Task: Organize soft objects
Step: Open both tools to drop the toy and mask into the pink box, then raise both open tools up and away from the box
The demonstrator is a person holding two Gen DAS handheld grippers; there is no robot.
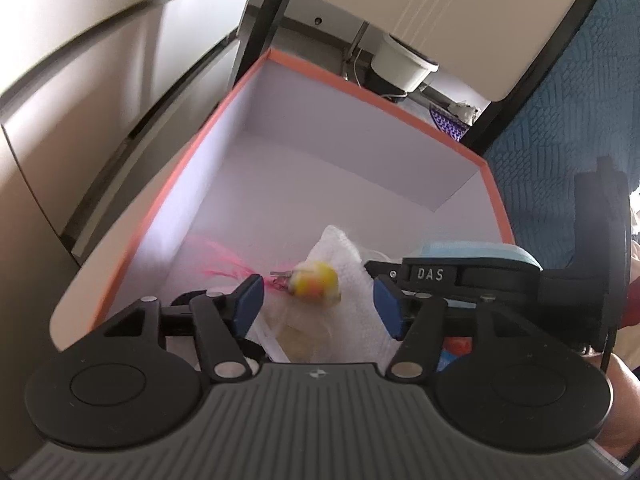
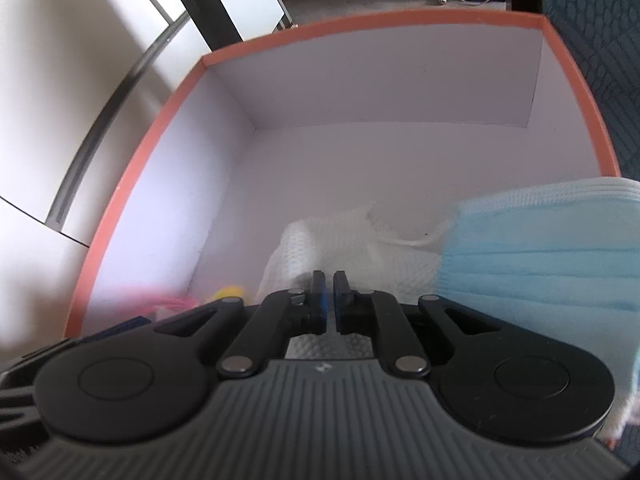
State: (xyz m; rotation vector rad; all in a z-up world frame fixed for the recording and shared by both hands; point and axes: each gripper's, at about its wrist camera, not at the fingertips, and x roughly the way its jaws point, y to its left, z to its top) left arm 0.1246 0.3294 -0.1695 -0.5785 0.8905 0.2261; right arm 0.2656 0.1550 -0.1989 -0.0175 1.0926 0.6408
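An open box [image 1: 360,85] [image 2: 360,27] with an orange rim and pale inner walls fills both views. Inside lies a white waffle cloth [image 1: 360,320] [image 2: 320,240]. On it rests a yellow and orange soft ball with pink feathers [image 1: 316,282] [image 2: 230,292]. My left gripper [image 1: 318,304] is open; the ball sits between its blue pads with a gap on each side. My right gripper [image 2: 329,304] [image 1: 380,272] is shut over the cloth, with nothing visible between its pads. A light blue face mask [image 2: 540,248] [image 1: 480,249] lies against its right side.
Pale cabinet fronts [image 1: 100,100] stand left of the box. Blue quilted fabric [image 1: 560,120] [image 2: 600,40] borders its right side. Beyond the far rim are black furniture legs [image 1: 260,12] and a white tub [image 1: 400,65] on the floor. A person's arm [image 1: 624,380] shows at the right edge.
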